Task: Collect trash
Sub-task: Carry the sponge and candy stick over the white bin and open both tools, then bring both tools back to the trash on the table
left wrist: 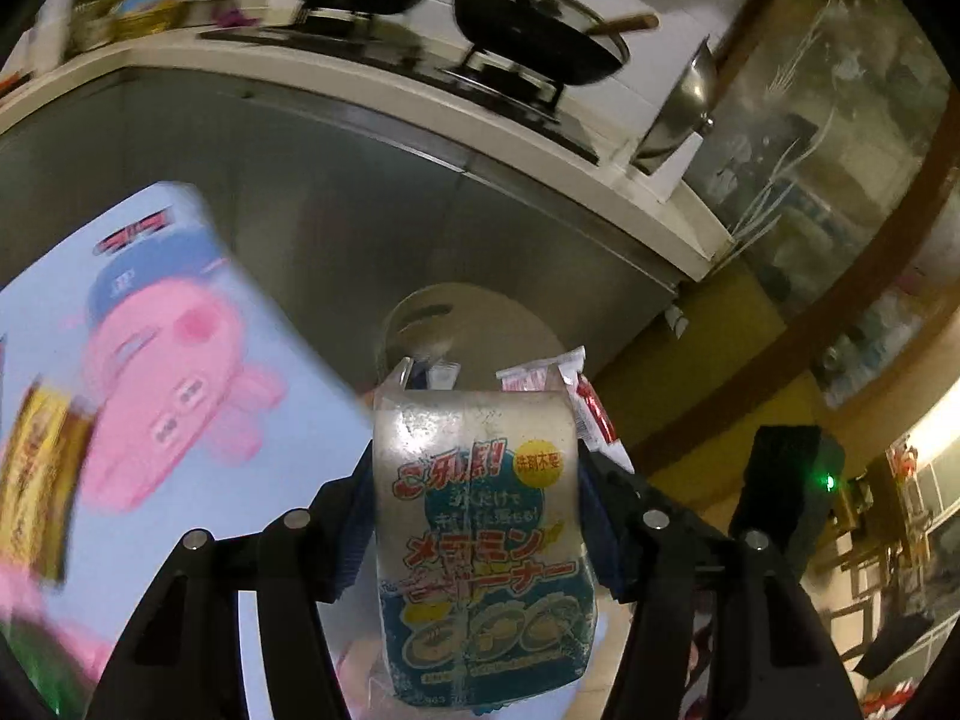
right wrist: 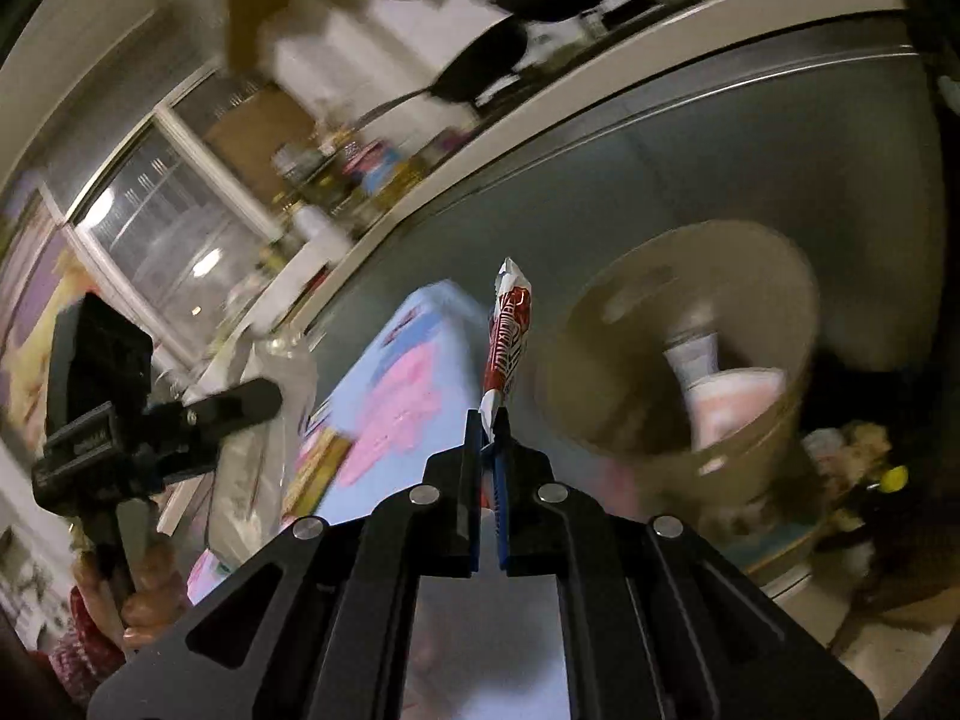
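Note:
My left gripper [left wrist: 477,516] is shut on a clear plastic sponge wrapper [left wrist: 480,540] with Japanese print, held up in the air. Behind it the red-and-white wrapper [left wrist: 591,405] shows, and a beige bin [left wrist: 456,312] stands further back. My right gripper [right wrist: 489,426] is shut on that red-and-white snack wrapper [right wrist: 507,336], which sticks up from the fingertips. The beige bin [right wrist: 774,438] is just right of it, open, with pink and white trash inside. The left gripper [right wrist: 138,420] appears at the left of the right wrist view with its clear wrapper [right wrist: 264,420].
A light-blue Peppa Pig table top [left wrist: 150,360], also in the right wrist view [right wrist: 384,414], carries a yellow pack [left wrist: 36,480]. A grey cabinet front [left wrist: 300,180] rises behind, with a stove and black pans [left wrist: 534,42] above. A glass door [left wrist: 810,180] is right.

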Demonstrator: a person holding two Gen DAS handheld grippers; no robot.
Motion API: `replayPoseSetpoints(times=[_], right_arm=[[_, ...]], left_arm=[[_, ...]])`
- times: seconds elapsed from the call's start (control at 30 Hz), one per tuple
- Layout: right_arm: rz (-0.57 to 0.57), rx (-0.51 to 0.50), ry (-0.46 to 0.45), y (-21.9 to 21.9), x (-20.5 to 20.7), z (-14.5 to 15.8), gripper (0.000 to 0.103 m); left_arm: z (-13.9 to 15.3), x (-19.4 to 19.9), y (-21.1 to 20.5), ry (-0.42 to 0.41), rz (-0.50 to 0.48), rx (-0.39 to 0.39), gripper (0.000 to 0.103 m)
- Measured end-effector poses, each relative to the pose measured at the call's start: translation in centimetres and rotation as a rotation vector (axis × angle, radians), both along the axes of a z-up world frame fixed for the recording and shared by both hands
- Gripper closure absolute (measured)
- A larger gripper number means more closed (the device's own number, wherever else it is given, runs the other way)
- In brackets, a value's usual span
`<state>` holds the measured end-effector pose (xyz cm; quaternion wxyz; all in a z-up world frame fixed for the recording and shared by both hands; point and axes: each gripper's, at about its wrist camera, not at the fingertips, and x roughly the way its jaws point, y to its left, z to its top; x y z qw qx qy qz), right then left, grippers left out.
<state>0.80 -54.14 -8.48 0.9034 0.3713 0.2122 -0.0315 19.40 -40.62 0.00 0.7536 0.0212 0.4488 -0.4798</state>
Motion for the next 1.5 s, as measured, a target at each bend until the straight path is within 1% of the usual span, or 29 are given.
replayPoseSetpoints(times=[0.1,0.2,0.23,0.3,0.33,0.37,0.4,0.43,0.5,0.6,0.63,0.7,0.77,0.8,0.9,0.97,1.07,1.2,1.3,1.33,1.4,1.47,1.5], right_arm=[[-0.034,0.000,0.016,-3.1,0.8,-0.8,0.100],[-0.046,0.000,0.034,-5.3,2.2,-1.7,0.100],[-0.046,0.000,0.038,-5.8,2.4,-2.1,0.099],[-0.041,0.002,0.048,-6.4,3.2,-2.7,0.095],[-0.041,0.001,0.056,-6.7,3.8,-3.0,0.079],[-0.042,-0.002,0.073,-6.6,4.2,-3.2,0.061],[-0.061,-0.004,0.082,-6.8,4.5,-3.4,0.038],[-0.095,-0.012,0.060,-6.8,4.0,-3.4,0.038],[-0.103,-0.028,0.045,-6.7,3.9,-3.2,0.039],[-0.116,-0.039,0.021,-6.4,3.3,-2.7,0.040],[-0.114,-0.037,0.014,-6.3,3.2,-2.6,0.041],[-0.101,-0.032,0.000,-5.7,2.8,-2.2,0.044],[-0.079,-0.028,-0.017,-4.8,2.6,-1.9,0.047],[-0.071,-0.027,-0.023,-4.4,2.4,-1.8,0.047],[-0.026,-0.009,-0.031,-2.5,2.7,-1.5,0.055],[0.017,0.007,-0.023,-1.0,3.4,-1.6,0.056],[0.071,0.005,-0.014,1.6,4.5,-1.3,0.056],[0.188,0.019,-0.005,7.0,6.2,-1.1,0.056],[0.296,0.036,0.026,11.8,8.0,-1.4,0.054],[0.329,0.039,0.042,13.3,8.5,-1.6,0.054],[0.403,0.049,0.081,16.8,9.8,-2.2,0.051],[0.473,0.062,0.104,20.0,11.0,-2.8,0.047],[0.500,0.066,0.113,21.3,11.6,-2.9,0.043]], left_arm=[[-0.7,1.4,-3.9,0.000,-0.002,0.005,0.042],[-1.6,3.0,-7.3,-0.004,0.000,0.030,0.041],[-2.0,3.4,-8.4,-0.007,0.005,0.039,0.039],[-2.7,4.1,-9.6,-0.014,0.021,0.049,0.029],[-3.1,4.6,-10.3,-0.015,0.031,0.055,0.015],[-3.5,4.9,-10.6,-0.018,0.043,0.065,0.011],[-3.8,5.0,-11.1,-0.020,0.053,0.076,0.011],[-4.2,5.2,-11.2,-0.009,0.054,0.085,0.011],[-4.3,5.3,-11.0,0.006,0.058,0.085,0.012],[-3.3,5.1,-9.2,-0.002,0.069,0.050,0.015],[-2.7,4.8,-7.7,-0.006,0.081,0.025,0.016],[-2.1,4.3,-5.6,-0.016,0.100,0.002,0.017],[-1.7,3.1,-2.9,-0.043,0.120,-0.004,0.018],[-1.7,2.5,-1.6,-0.057,0.132,0.006,0.019],[-2.6,0.5,2.7,-0.073,0.160,0.048,0.023],[-3.3,-0.4,5.2,-0.071,0.182,0.064,0.023],[-4.3,-1.4,9.9,-0.060,0.232,0.079,0.024],[-4.8,-2.9,16.7,-0.052,0.303,0.085,0.026],[-4.9,-4.2,23.8,-0.061,0.386,0.079,0.028],[-4.9,-4.5,25.6,-0.062,0.415,0.079,0.030],[-5.1,-4.9,30.1,-0.057,0.500,0.082,0.032],[-5.8,-5.1,34.8,-0.024,0.595,0.069,0.032],[-6.1,-5.1,36.4,-0.007,0.626,0.062,0.032]])
